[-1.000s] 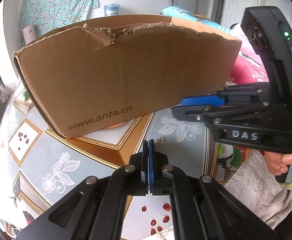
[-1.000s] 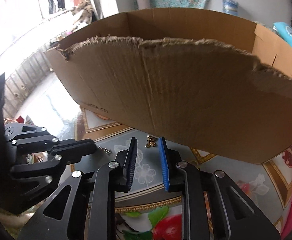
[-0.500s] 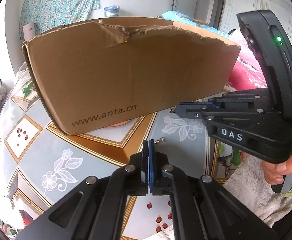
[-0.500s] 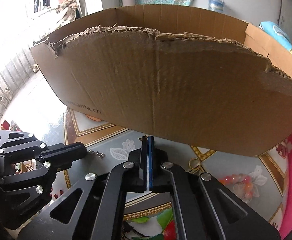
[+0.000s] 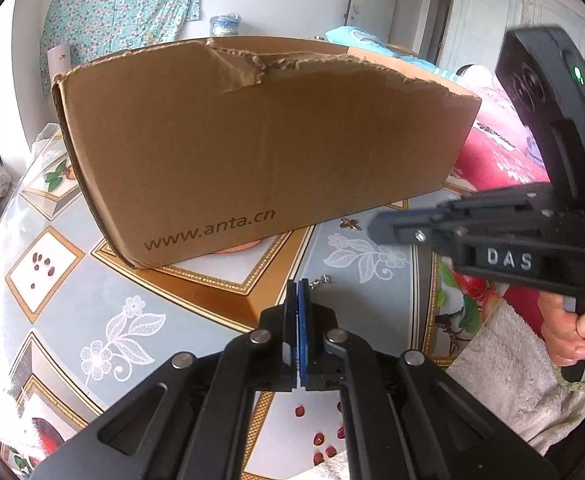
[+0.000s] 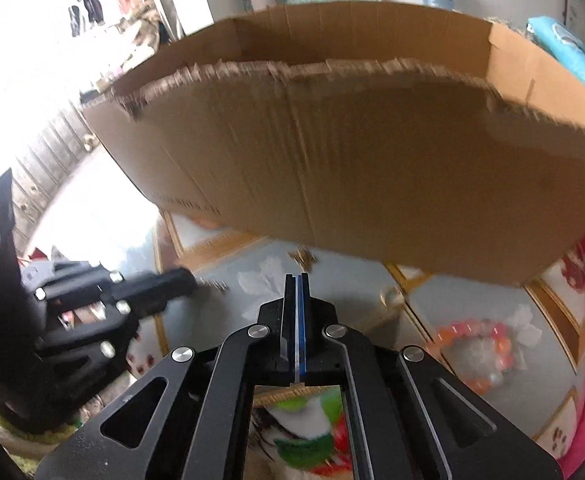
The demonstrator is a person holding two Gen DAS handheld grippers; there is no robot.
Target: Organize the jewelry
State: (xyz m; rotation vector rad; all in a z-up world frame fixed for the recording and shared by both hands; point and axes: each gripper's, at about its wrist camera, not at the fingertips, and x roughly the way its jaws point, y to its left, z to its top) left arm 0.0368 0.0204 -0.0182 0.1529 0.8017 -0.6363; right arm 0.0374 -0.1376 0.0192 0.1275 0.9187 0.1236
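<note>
"www.anta.cn" runs in dark print along the lower front wall of the cardboard box (image 5: 252, 152), just beyond the left hand-held gripper (image 5: 297, 292). "DAS" stands in white letters on the right hand-held gripper (image 5: 380, 230).

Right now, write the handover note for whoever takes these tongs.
Left tongs: shut, nothing between the pads.
Right tongs: just closed, also empty.
Cardboard box: open, on the table; inside not visible.
Still on the tablecloth: butterfly charm by the box, chain piece ahead of the left tongs, orange bead bracelet to the right.
Done: nothing evident. Left: all three.
</note>
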